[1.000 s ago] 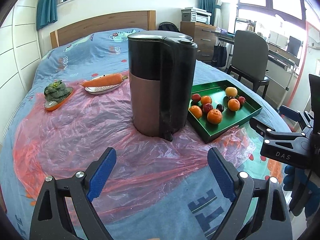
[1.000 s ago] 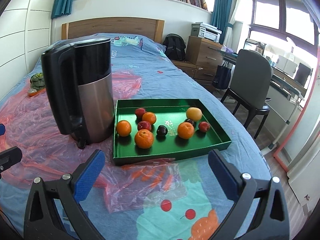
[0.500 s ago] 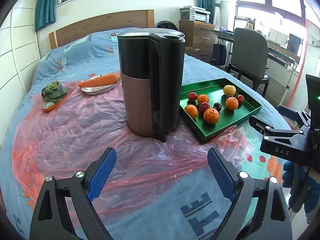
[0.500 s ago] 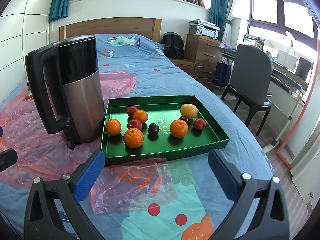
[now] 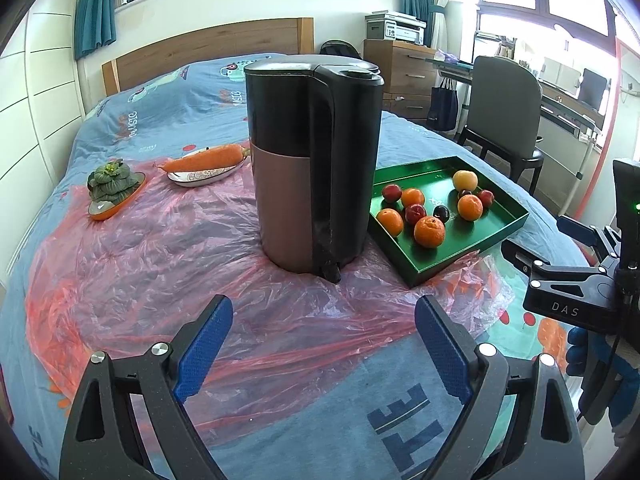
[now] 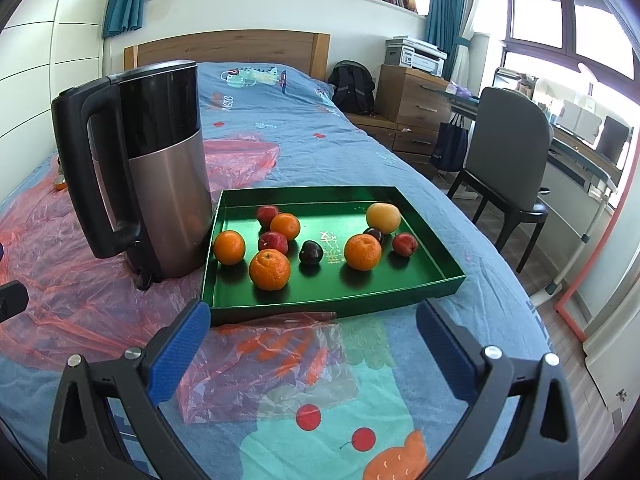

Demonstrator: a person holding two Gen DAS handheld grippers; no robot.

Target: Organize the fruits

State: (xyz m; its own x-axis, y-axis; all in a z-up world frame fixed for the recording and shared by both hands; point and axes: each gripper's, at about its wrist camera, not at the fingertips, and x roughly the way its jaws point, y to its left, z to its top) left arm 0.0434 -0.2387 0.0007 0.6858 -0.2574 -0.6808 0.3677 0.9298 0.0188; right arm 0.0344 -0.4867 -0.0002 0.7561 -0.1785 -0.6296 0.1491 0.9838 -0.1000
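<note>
Fruits: oranges point(image 6: 269, 270), red plums and one yellow fruit point(image 6: 383, 218), loose in a green tray point(image 6: 336, 302) on the bed, just beside a kettle point(image 6: 160, 176). Left gripper point(image 5: 322, 344) and right gripper point(image 6: 312, 350): fingers spread wide, holding nothing.

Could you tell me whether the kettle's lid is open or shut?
Shut: the kettle stands upright, its black lid lying flat on top.

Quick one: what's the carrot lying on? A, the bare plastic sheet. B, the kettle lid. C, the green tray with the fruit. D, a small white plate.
D: the carrot lies on a small white plate on the red plastic sheet, apart from the green tray.
</note>
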